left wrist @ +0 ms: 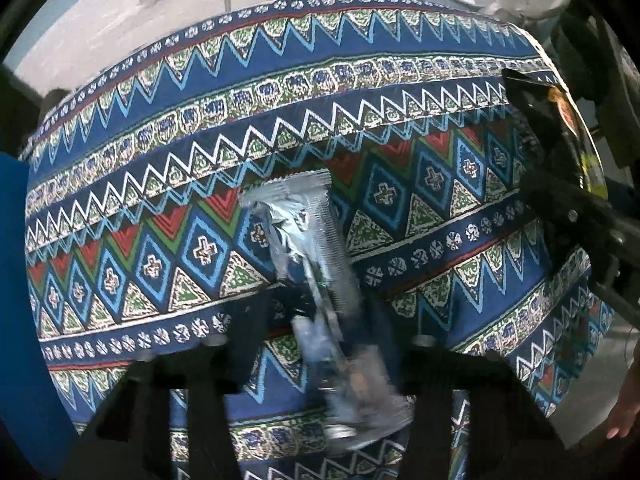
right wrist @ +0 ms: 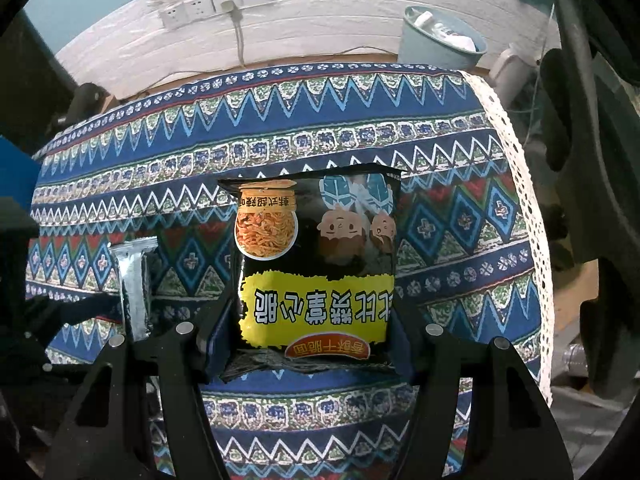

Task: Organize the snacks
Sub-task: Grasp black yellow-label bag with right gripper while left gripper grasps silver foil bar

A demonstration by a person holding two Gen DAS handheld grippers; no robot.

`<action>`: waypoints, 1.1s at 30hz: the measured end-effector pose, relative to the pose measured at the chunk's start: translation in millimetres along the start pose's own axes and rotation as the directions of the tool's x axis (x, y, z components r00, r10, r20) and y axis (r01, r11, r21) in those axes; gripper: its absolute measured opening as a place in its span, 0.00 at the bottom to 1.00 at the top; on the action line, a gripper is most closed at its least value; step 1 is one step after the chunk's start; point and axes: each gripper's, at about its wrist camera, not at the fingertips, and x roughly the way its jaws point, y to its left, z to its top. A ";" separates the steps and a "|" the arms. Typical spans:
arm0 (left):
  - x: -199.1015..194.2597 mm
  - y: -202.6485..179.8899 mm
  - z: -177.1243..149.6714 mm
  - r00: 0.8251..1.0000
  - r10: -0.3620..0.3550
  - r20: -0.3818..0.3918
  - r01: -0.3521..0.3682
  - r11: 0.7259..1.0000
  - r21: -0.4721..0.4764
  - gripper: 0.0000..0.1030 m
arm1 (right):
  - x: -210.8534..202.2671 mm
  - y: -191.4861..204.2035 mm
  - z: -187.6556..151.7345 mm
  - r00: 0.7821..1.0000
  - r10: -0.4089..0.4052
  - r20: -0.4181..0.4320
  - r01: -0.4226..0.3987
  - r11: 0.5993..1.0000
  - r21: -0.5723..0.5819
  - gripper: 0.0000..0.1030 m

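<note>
**Two packets in two claws over the patterned cloth**

Left claw [left wrist: 320,320] pointing down at the bench [left wrist: 120,152], clamped on a silver foil packet [left wrist: 308,232]. Fingers dark and blurred on either side of the packet's lower half. Packet long and narrow, crinkled, with a serrated top seam; lower end smeared by motion, so print unreadable there. Upper end reaching out over the red, green and blue diamond band of the tablecloth [left wrist: 400,92].

Right claw [right wrist: 316,344] clamped on a black noodle snack bag [right wrist: 316,264], one finger against each side edge of the bag near its lower end. Bag seen upside down: yellow band with dark characters low on its face, round picture of orange noodles at upper left, two cartoon faces at upper right. Bag lifted clear of the tablecloth or resting on it: cannot tell.

Relative to the noodle snack bag in the right wrist view: silver foil packet well to its left, upright in the other claw's dark fingers; white lace trim [right wrist: 516,168] of the cloth off to its right; pale blue bin [right wrist: 436,40] beyond the bench, up and to its right; wall sockets [right wrist: 216,2] with one plugged cable above it, on the white wall. In the left wrist view, the bag visible edge-on at the far right, and a person's fingers [left wrist: 624,412] at the lower right rim.
</note>
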 end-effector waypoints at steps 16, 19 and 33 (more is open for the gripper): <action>-61.9 45.9 -5.6 0.994 -0.005 0.105 0.002 1.000 0.028 0.29 | -23.5 35.3 0.4 0.999 0.035 0.031 -0.033 0.996 -0.078 0.63; -82.9 56.3 -10.4 0.989 0.011 0.144 -0.015 1.000 0.028 0.29 | -31.3 40.5 1.0 0.998 0.038 0.046 -0.033 0.995 -0.096 0.63; -150.2 109.4 -7.0 0.956 0.061 0.288 -0.060 0.998 -0.012 0.29 | -77.1 90.5 17.0 0.985 0.110 0.133 -0.084 0.979 -0.183 0.63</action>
